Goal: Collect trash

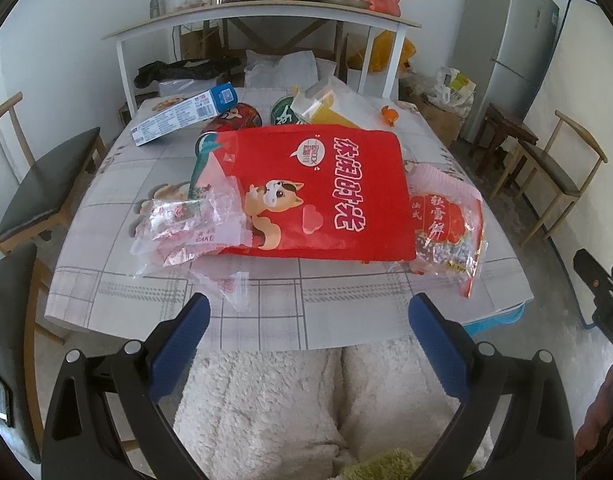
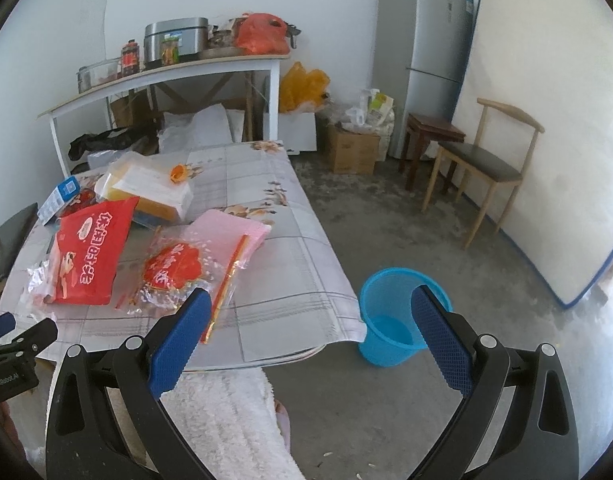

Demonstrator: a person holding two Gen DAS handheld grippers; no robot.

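Wrappers (image 1: pixel 318 192) beyond left hand-held gripper (image 1: pixel 308 320)

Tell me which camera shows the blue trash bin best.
The right wrist view. The blue trash bin stands on the floor beside the table's near corner, with its mesh wall, rim and inside visible, partly covered by one tool finger. The left wrist view shows only a blue sliver below the table edge.
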